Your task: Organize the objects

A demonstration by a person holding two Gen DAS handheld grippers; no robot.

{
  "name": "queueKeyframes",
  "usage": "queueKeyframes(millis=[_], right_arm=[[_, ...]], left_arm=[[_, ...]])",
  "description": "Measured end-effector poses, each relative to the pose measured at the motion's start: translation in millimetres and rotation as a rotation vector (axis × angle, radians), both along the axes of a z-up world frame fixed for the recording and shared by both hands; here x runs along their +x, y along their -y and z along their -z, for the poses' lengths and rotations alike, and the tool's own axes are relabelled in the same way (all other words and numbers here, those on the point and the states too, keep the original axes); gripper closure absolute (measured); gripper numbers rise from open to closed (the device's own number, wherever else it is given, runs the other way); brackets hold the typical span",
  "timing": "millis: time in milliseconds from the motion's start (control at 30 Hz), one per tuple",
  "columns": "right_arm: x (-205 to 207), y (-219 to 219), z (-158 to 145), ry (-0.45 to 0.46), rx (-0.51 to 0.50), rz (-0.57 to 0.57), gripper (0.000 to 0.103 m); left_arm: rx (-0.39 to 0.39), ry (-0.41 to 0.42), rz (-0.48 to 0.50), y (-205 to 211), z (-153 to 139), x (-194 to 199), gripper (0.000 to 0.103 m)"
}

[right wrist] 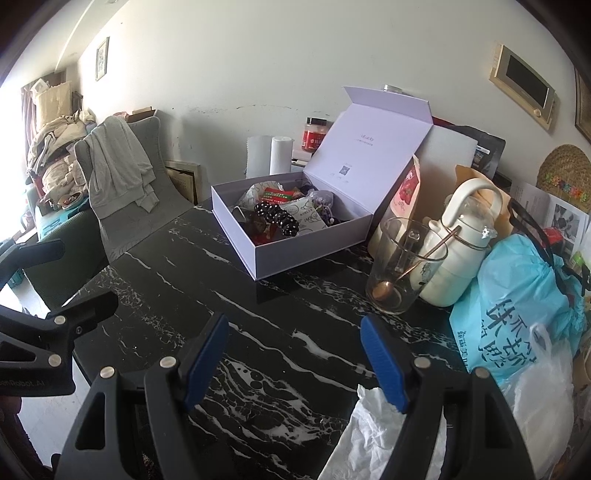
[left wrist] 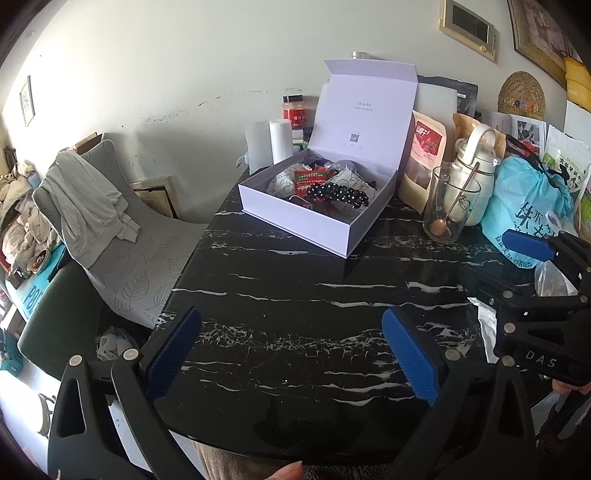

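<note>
Crumpled tissue (right wrist: pixel 373 424) beneath right gripper (right wrist: pixel 295 354), clear only there

Scuffed white wall (left wrist: pixel 177 74) behind black marble table (left wrist: pixel 295 295), grey chair (left wrist: pixel 122 236) beside

A lived-in home: cluttered marble table (left wrist: pixel 295 295), clothes-draped chair (left wrist: pixel 110 221), framed pictures (left wrist: pixel 467 26).

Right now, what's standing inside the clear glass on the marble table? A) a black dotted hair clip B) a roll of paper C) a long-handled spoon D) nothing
C: a copper-toned spoon leans inside the glass, bowl at the bottom and handle over the rim; the dotted hair clip lies in the open white box.
</note>
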State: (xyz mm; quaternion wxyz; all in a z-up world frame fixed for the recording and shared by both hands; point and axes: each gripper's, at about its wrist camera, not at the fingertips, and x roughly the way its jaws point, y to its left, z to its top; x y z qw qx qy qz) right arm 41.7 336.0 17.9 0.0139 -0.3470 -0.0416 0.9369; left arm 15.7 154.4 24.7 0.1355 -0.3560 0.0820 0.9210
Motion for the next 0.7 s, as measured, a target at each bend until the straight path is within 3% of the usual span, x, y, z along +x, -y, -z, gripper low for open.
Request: queueKeyframes(millis=[700], right_arm=[[-5.1,2.7,6.8,0.026,0.017,-0.007,0.028]], left_arm=[[0.004,0.038,-0.026,9.2,7.5,-7.7,0.005]])
